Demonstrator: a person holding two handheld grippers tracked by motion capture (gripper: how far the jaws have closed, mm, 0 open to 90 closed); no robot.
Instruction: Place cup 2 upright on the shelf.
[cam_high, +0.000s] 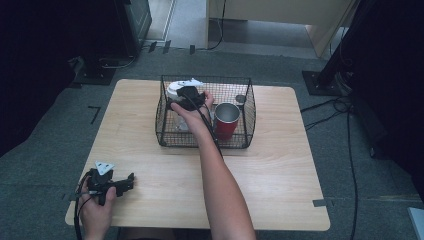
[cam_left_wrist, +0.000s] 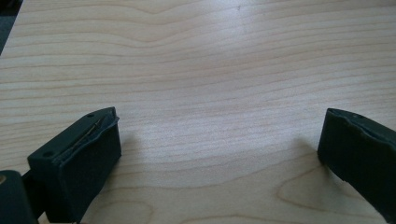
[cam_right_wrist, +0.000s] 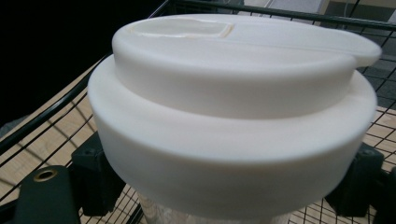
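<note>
Inside the black wire basket (cam_high: 165, 112) at the far middle of the bench (cam_high: 280, 165), the right gripper (cam_high: 189, 97) reaches into the left half and holds a clear cup with a white lid (cam_high: 181, 86). In the right gripper view the white lid (cam_right_wrist: 233, 93) looms close, with the jaws standing either side of the clear body just below it. They are drawn in tight on the cup, so the grip is closed on it. The cup stands about upright, its lid level with the basket's top rim. Whether its base rests on the basket floor cannot be told.

Just to the right of the held cup, in the same basket, stands a red metal tumbler (cam_high: 226, 122), upright and open at the top, near the right hand but apart from it. A small dark round thing lies behind the tumbler, too small to identify.

At the near left corner of the bench the left gripper (cam_high: 125, 184) lies low over the wood in the person's left hand. In the left gripper view its jaws stand wide apart with only bare wood grain between them; they hold nothing and touch no object.
</note>
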